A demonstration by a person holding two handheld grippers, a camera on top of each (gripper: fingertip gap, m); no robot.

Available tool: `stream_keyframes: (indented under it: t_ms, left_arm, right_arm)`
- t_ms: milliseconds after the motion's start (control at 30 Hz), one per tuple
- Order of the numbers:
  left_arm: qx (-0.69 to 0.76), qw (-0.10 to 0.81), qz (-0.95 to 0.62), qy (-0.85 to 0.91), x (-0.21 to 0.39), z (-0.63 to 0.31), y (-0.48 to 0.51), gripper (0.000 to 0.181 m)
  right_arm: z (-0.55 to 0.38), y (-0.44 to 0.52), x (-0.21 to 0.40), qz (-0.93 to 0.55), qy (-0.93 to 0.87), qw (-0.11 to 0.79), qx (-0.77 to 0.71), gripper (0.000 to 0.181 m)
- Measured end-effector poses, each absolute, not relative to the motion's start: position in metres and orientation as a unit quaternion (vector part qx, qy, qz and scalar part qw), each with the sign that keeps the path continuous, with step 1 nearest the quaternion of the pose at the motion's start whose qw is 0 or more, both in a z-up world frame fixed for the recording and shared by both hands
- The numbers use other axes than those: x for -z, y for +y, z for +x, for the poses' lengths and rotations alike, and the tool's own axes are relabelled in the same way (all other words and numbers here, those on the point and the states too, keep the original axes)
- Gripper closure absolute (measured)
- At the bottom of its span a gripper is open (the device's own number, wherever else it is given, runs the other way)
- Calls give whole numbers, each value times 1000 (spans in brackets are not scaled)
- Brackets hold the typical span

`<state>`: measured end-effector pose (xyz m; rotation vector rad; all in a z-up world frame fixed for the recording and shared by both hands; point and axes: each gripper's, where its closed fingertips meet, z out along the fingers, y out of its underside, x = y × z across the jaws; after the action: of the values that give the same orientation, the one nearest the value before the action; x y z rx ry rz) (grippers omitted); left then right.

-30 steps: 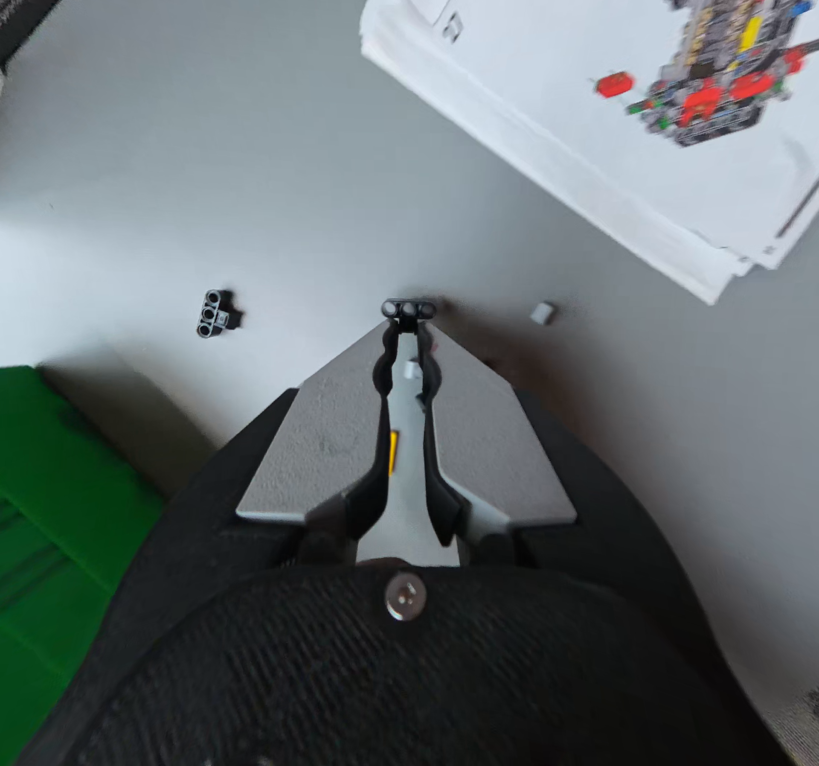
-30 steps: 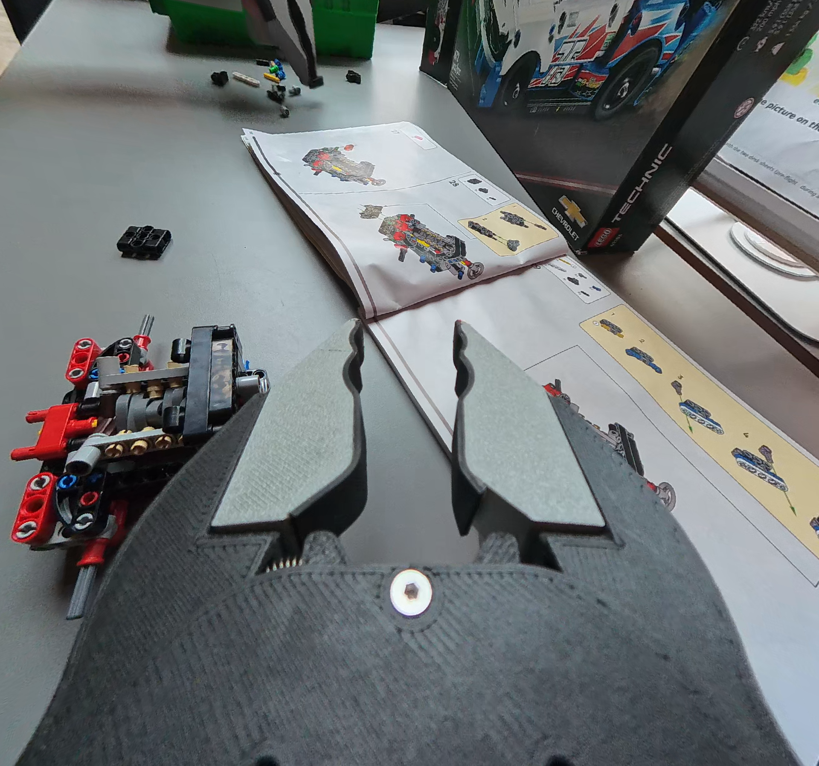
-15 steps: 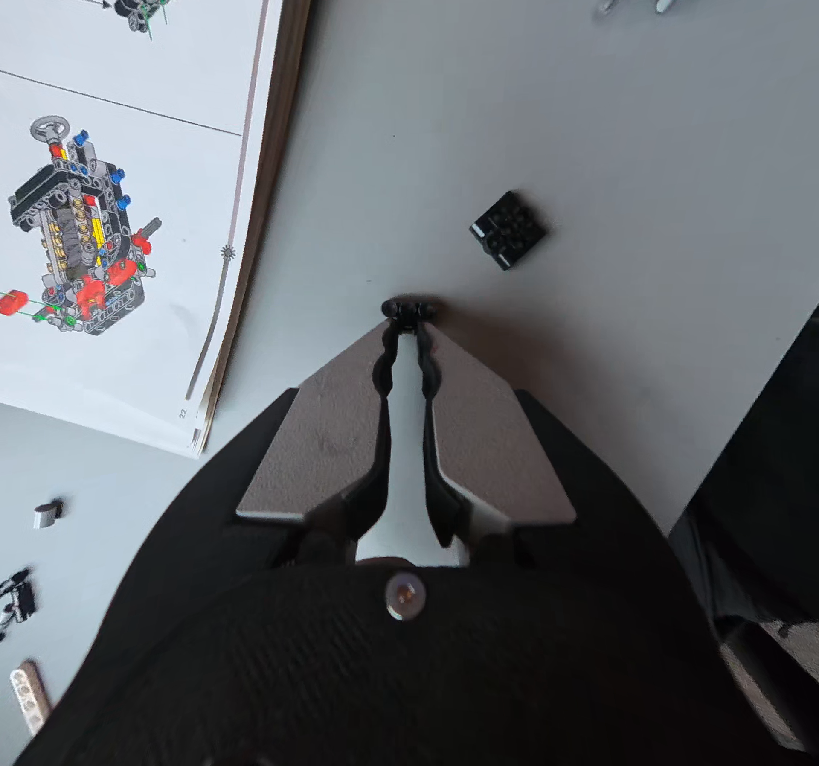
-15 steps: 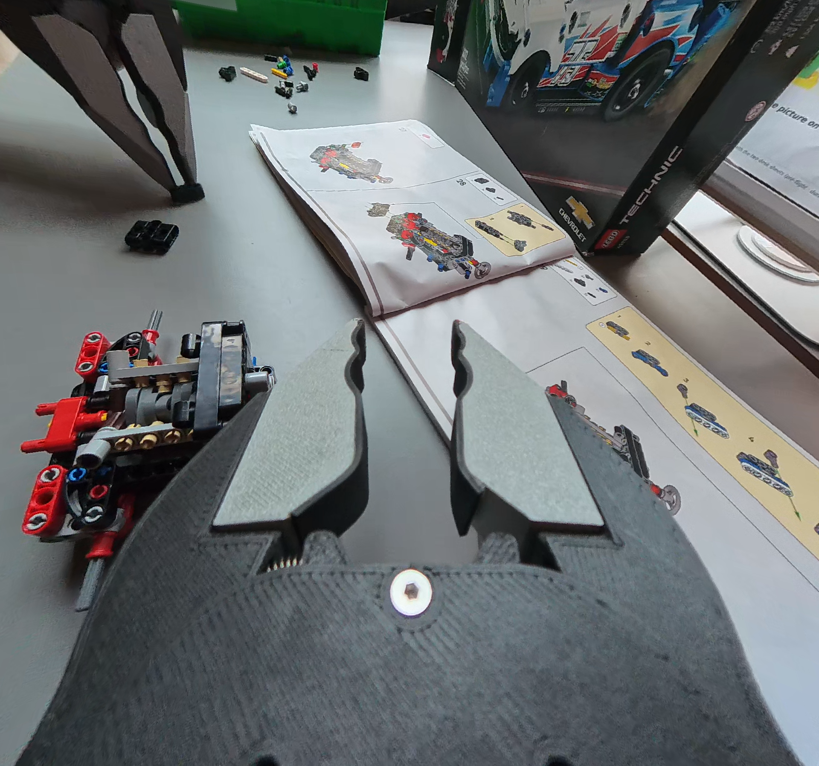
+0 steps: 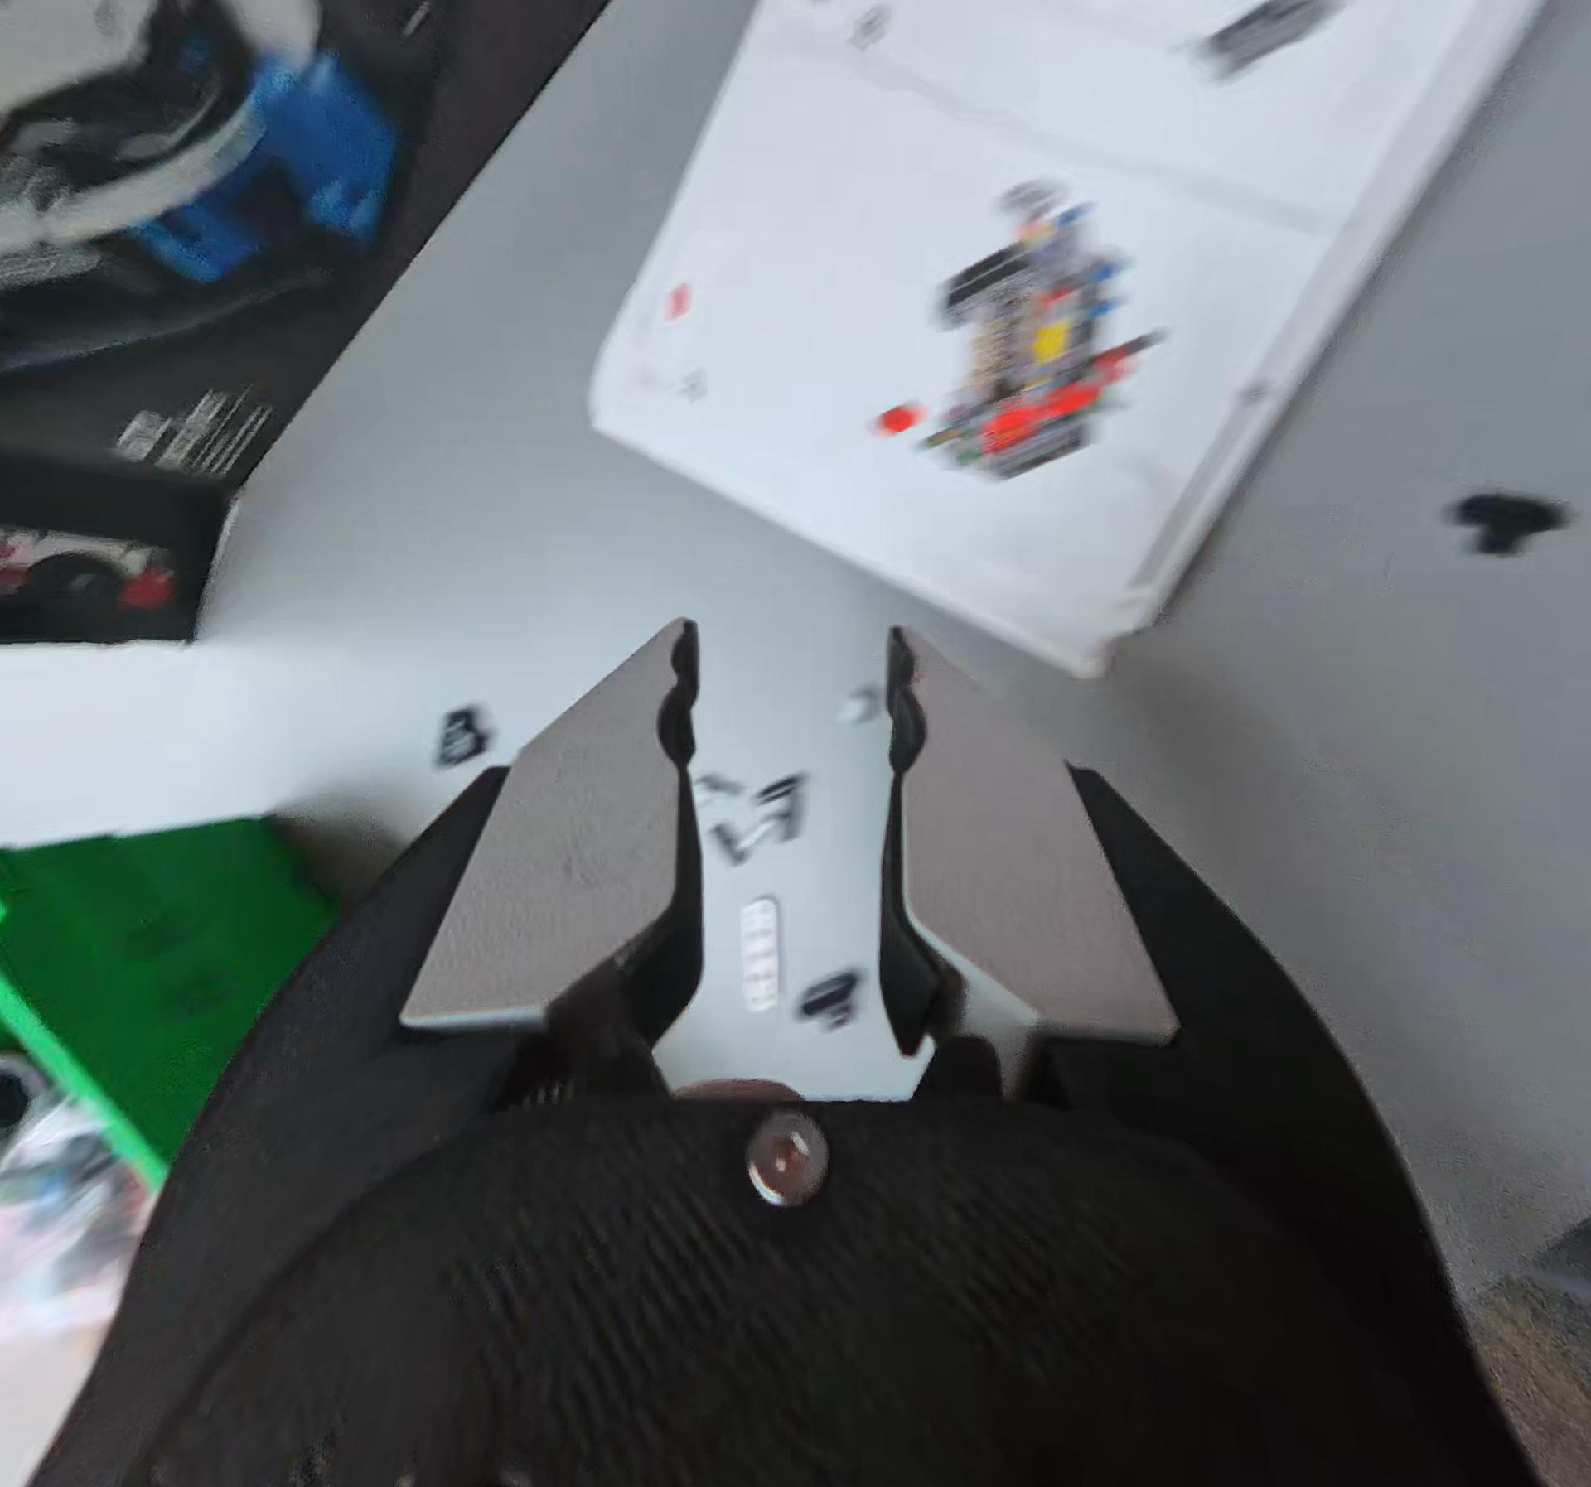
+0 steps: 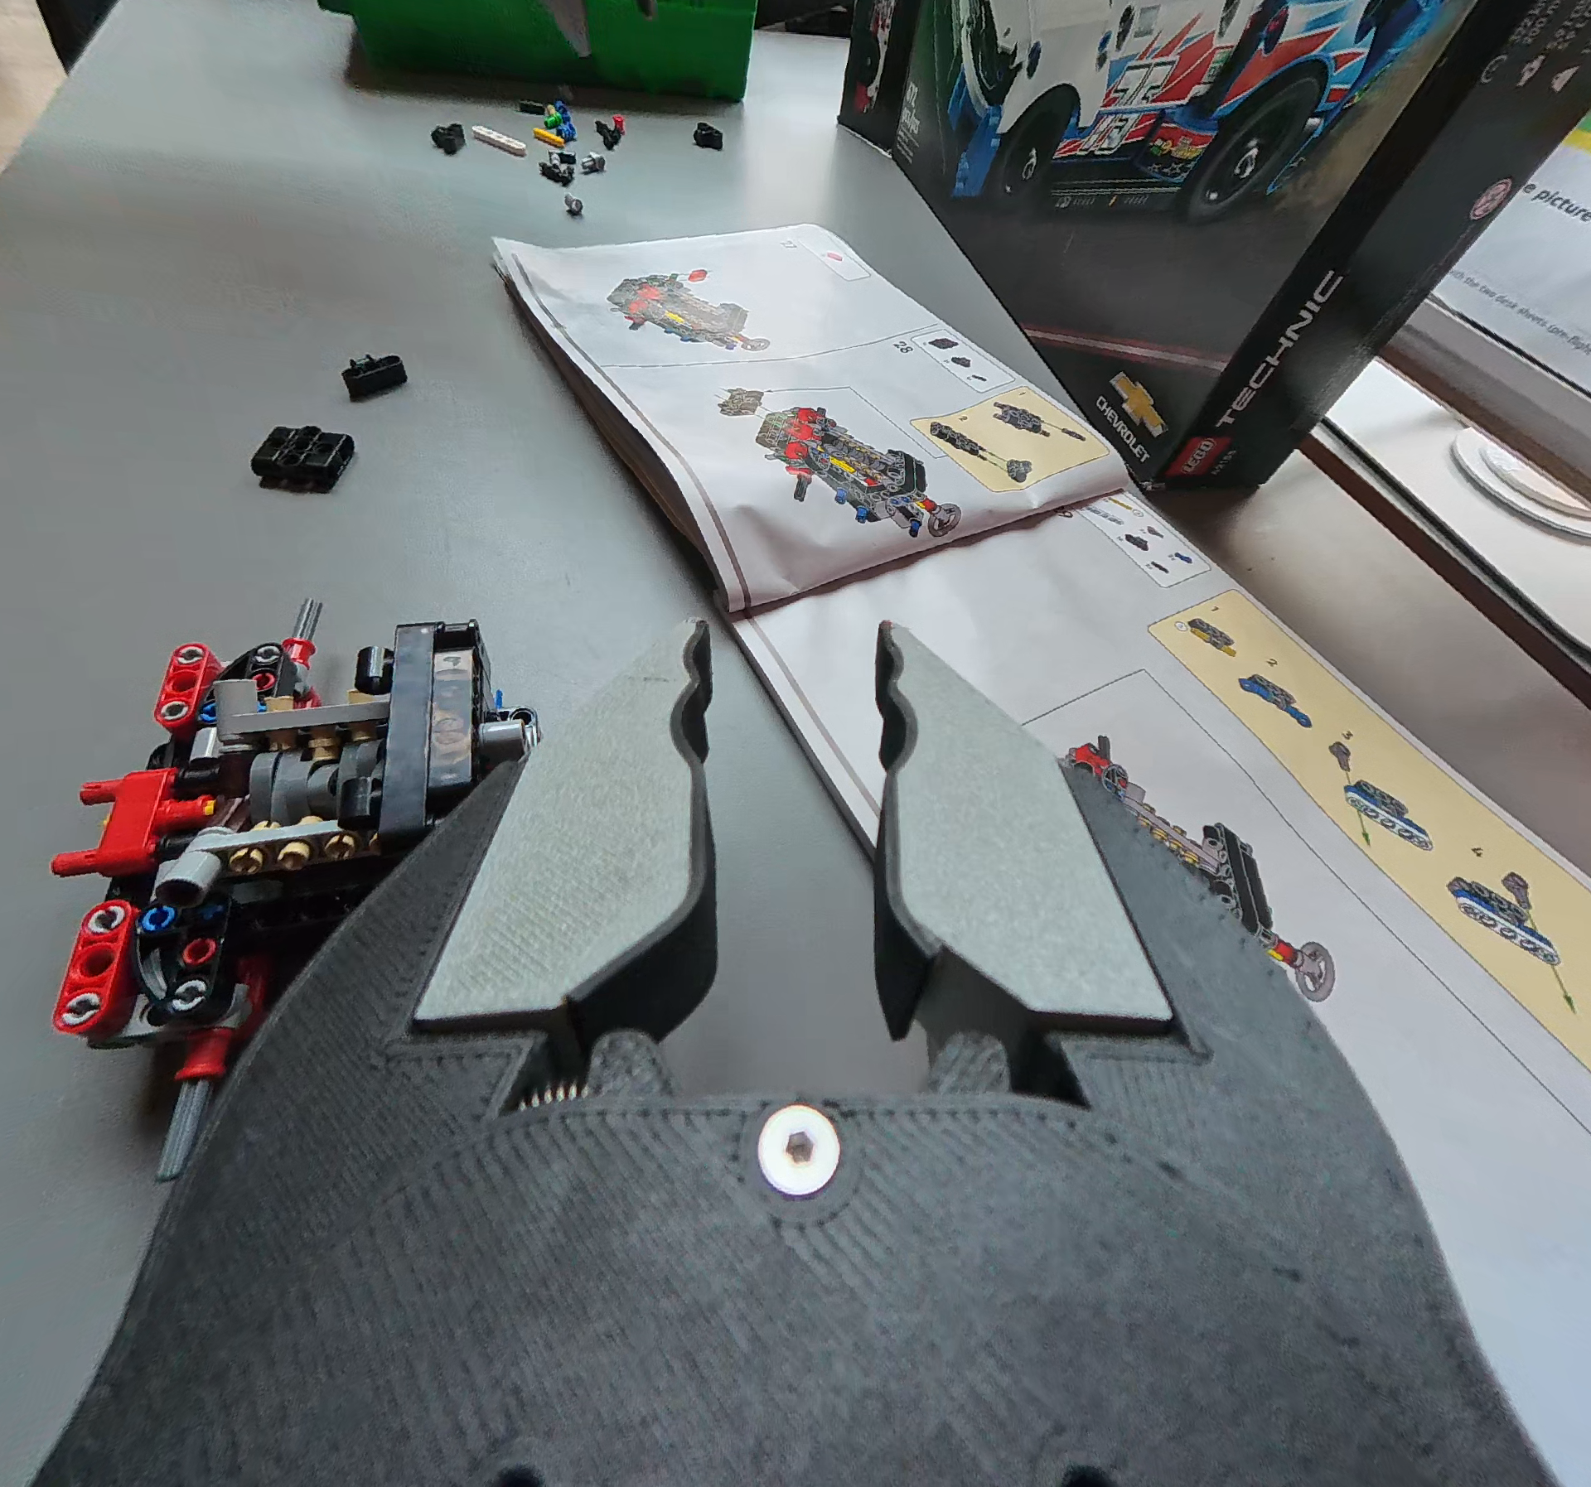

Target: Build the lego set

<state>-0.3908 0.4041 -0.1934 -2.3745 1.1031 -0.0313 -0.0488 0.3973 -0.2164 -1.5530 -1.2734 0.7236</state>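
My left gripper (image 5: pixel 790 641) is open and empty, above loose small pieces: a white beam (image 5: pixel 759 951) and black bits (image 5: pixel 826 998). This view is blurred. In the right wrist view the left gripper (image 6: pixel 613 25) hangs in front of the green bin (image 6: pixel 689 25), above the scattered loose pieces (image 6: pixel 560 137). My right gripper (image 6: pixel 792 637) is open and empty, low over the table beside the open instruction booklet (image 6: pixel 775 378). The partly built red, black and grey assembly (image 6: pixel 284 800) lies just left of it. A black block (image 6: pixel 301 458) and a small black connector (image 6: pixel 374 374) lie farther off.
The set's box (image 6: pixel 1205 112) stands at the right behind the booklet, and also shows in the left wrist view (image 5: pixel 172 155). The green bin (image 5: pixel 129 972) is at my left gripper's left. The booklet (image 5: pixel 1033 284) lies ahead of it, a black piece (image 5: pixel 1502 520) beyond. Tip to tip, the grippers are about 35 centimetres apart. The black block (image 6: pixel 301 458) sits 20 centimetres or so from the ends of my right fingers.
My left gripper carried a small black piece to beside the black block, let it go, opened and swung back over the loose pieces by the green bin. The right gripper stayed put.
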Motion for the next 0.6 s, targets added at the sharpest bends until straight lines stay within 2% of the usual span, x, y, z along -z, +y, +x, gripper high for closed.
stream_keyframes:
  t_ms: [167,400,433,533,600]
  left_arm:
    - [-25,112,-937,329,235,-506,467,140]
    - [-38,67,-947,311,264,-530,481,145]
    - [-45,56,-947,314,267,-532,479,147]
    - [-37,55,-943,325,269,-526,479,172]
    - [-36,59,-942,327,270,-524,480,176]
  right_arm:
    - [-48,399,214,-636,-517,490,-296,146]
    - [-47,400,214,-640,-512,486,-302,146]
    - [-47,400,214,-640,-513,486,-303,146]
    - [-47,399,214,-639,-514,485,-304,146]
    - [-47,399,214,-638,-515,485,-304,146]
